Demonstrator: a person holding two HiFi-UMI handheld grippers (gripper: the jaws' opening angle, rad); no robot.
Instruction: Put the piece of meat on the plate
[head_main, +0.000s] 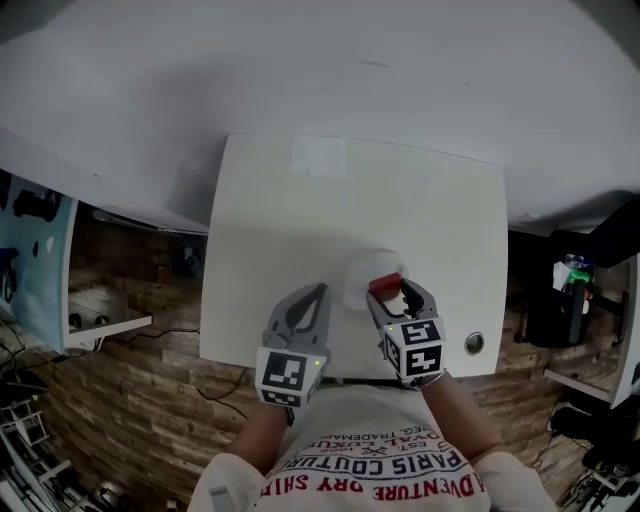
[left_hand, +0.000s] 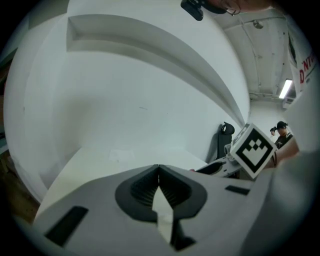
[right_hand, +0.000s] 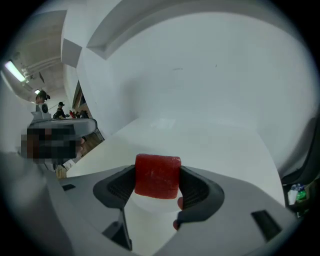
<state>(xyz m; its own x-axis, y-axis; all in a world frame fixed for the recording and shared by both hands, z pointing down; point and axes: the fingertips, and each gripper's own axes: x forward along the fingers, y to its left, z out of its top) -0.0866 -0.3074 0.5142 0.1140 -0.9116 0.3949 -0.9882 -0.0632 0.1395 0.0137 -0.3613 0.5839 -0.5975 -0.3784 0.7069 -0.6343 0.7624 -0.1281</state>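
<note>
Head view, nearest edge: white T-shirt with red print (head_main: 372, 468). Just beyond it, both grey grippers sit over the near edge of the white rectangular table (head_main: 290, 220).

Left gripper (left_hand: 159, 171): jaws shut, tips meeting, nothing between them. Only bare table top shows through the slit lower down. It hangs near the left side of the plate.

Right gripper (right_hand: 157, 182): jaws clamped on the red block-shaped piece of meat (right_hand: 157, 176).
- The ribbed pads press the left and right faces of the block.
- The grip is out near the fingertips.
- The top of the block stands proud above the fingers.

Directly under the meat, between the two jaws, shows the curved edge of the white round plate (right_hand: 150, 206). The meat is therefore over the plate; whether it touches the plate, I cannot tell. In the head view the plate is faint against the table, lying under and just past the right gripper's tips.

Farther out:
- a small round metal fitting (head_main: 474, 343) at the table's near right corner
- a pale rectangular patch (head_main: 320, 155) near the table's far edge
- a white wall (head_main: 300, 70) behind the table
- brown wood-plank floor (head_main: 130, 390) on either side
</note>
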